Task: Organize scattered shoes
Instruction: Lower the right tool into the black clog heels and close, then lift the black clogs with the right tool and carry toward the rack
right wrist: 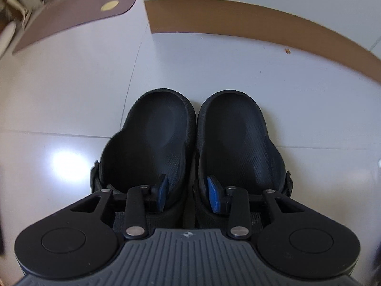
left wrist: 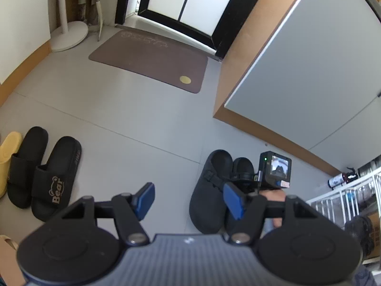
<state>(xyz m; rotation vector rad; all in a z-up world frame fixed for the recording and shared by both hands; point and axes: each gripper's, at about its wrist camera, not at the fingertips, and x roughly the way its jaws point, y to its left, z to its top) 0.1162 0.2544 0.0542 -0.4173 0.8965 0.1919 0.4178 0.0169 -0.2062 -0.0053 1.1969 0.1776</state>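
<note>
Pale grey floor (right wrist: 71,90), glossy tile with thin joints and a bright glare patch at left of the right wrist view; tan baseboard (right wrist: 273,16) arcs across the top, brown mat (right wrist: 78,12) at upper left. Pair of black clogs sits centre frame, side by side with inner walls touching: left clog (right wrist: 152,138) and right clog (right wrist: 235,138). Both are moulded foam or rubber by the look, matte, with rounded contours and stippled footbeds. Right gripper (right wrist: 188,191) points steeply down at the pair; its blue-padded fingers (right wrist: 213,196) have one pad inside each clog, pinched nearly shut on the two adjoining inner walls. Risk, judged: the walls are soft and may flex, so one clog could slip free on lifting; a grip at one end of the clogs would let the far end droop and twist; the slick floor would let a dropped clog slide. Left gripper (left wrist: 189,201) hovers at about half opening, holding nothing. Left wrist view also shows black slides (left wrist: 45,174) with "Bear" lettering at lower left, paired beside a yellow slipper (left wrist: 7,157).
</note>
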